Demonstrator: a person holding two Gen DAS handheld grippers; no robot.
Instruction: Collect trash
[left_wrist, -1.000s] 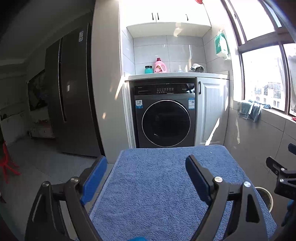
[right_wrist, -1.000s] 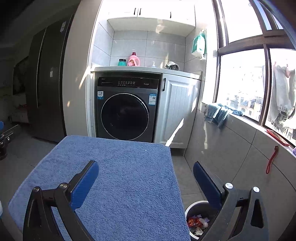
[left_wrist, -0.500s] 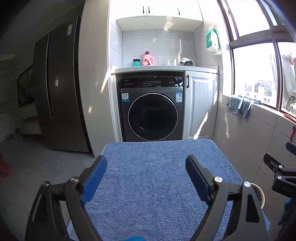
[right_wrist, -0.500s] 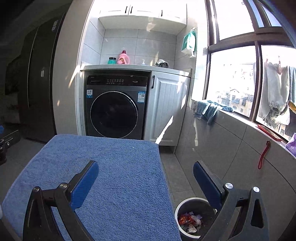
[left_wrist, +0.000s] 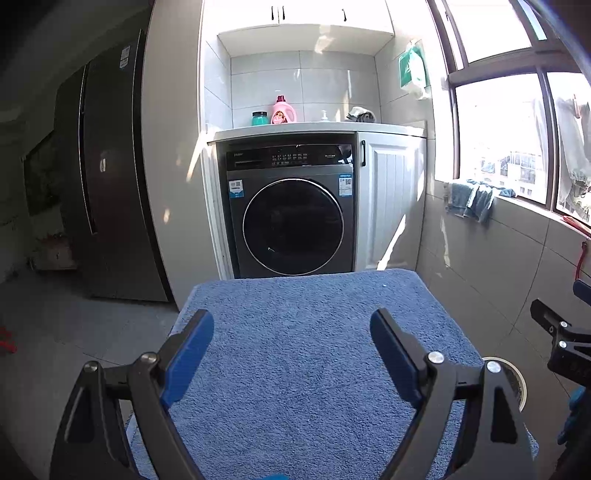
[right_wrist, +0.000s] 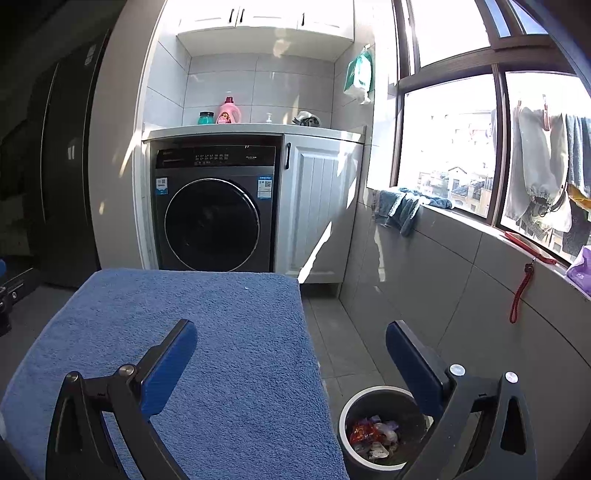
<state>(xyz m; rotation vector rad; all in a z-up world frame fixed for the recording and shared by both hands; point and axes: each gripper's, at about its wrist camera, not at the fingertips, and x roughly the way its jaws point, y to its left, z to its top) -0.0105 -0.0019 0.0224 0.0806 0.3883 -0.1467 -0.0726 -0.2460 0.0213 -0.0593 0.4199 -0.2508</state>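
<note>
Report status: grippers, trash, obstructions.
Left gripper open, empty. Right gripper open, empty. Bin on floor beside blue towel, wrappers inside. Towel bare, nothing blocking.

A rough, looped blue terry cloth (right_wrist: 207, 332) covers the table at lower centre. The dark grey round bin (right_wrist: 373, 397), lower right, looks like smooth plastic, with crinkled glossy wrappers (right_wrist: 371, 435) inside. The dark washing machine (left_wrist: 291, 206) at centre has a glossy door.
</note>
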